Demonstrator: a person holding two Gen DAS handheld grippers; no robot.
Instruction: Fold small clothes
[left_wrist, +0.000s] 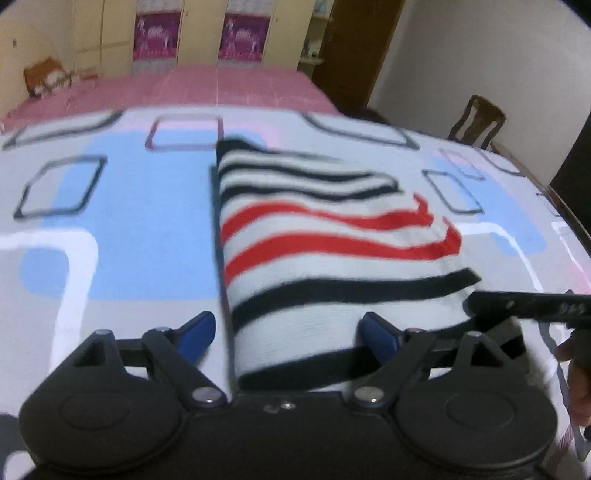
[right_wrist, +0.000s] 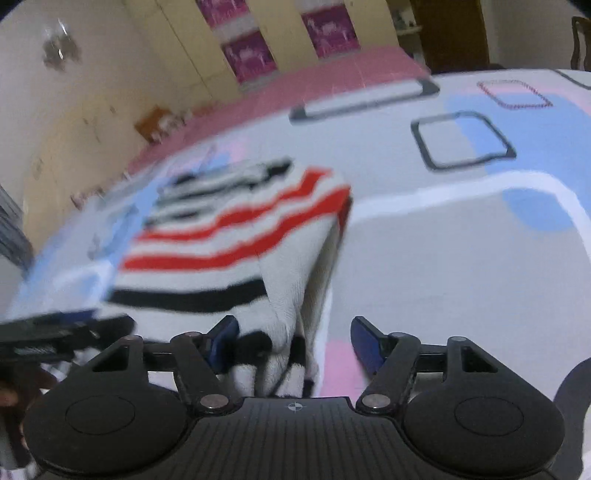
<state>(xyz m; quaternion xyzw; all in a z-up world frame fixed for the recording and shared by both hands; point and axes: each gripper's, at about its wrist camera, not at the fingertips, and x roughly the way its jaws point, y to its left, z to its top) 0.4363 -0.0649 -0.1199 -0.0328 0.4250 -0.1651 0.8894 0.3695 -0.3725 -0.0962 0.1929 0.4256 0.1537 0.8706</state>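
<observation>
The striped knit garment (left_wrist: 325, 236) lies folded on the surface (left_wrist: 110, 229), a soft ribbed-looking white cloth banded in black and red; in the left wrist view its long axis runs from 6 o'clock up toward 12 o'clock, with a straight folded edge on its 9 o'clock side and the stripes sweeping across toward 3 o'clock, where the layers end in a wavy, uneven edge; in the right wrist view the garment (right_wrist: 236, 236) stretches from 6 o'clock toward 10 o'clock, and its near end bunches into upright folds; both views are motion-blurred.

The left tool (left_wrist: 286, 332) has its jaws spread wide, blue pads well apart; the near end of the garment lies between them, untouched by either pad as far as shows; the right tool (right_wrist: 293, 339) is likewise spread wide, with the bunched near end just beside its 9 o'clock finger, and whether they touch is unclear; each tool also shows in the other's view as a dark bar, at 3 o'clock (left_wrist: 528, 304).

The surface wears a smooth cover printed with pale blue patches, pink patches, white lines and dark rounded squares; beyond it at 12 o'clock lies a bed with a pink sheet (left_wrist: 192, 85); cream wardrobe doors (left_wrist: 199, 29) with magenta panels stand behind; a wooden chair (left_wrist: 476, 120) stands at 2 o'clock.
</observation>
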